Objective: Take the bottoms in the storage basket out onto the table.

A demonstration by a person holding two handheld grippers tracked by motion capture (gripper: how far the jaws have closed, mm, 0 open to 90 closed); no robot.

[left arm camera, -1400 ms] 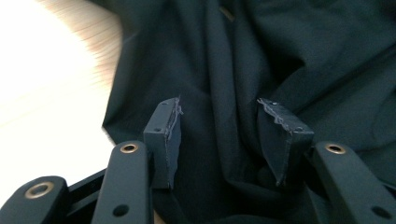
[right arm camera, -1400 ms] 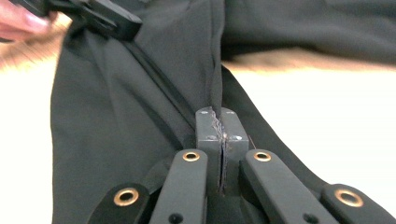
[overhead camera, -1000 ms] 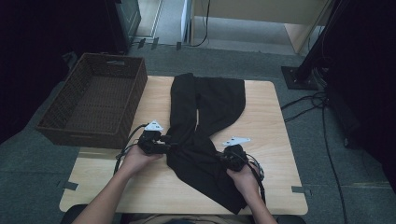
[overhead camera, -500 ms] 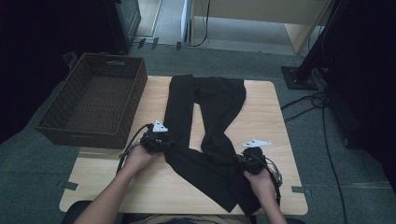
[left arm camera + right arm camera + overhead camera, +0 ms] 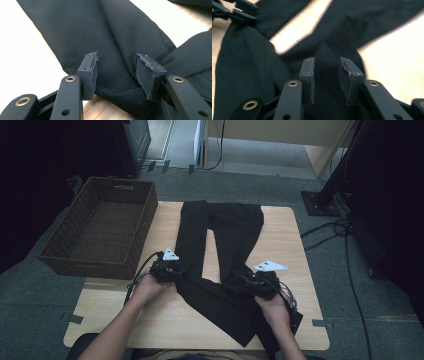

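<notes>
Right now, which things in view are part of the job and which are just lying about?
In the job:
black trousers spread on the wooden table
left gripper, open
right gripper, open

Lying about:
brown wicker basket
black stand base on the floor

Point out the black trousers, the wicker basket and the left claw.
black trousers (image 5: 235,227): high view, on the upper part of one leg.
wicker basket (image 5: 95,262): high view, on the near wall.
left claw (image 5: 116,72): left gripper view, midway between the two pads, which stand apart over the cloth.
</notes>
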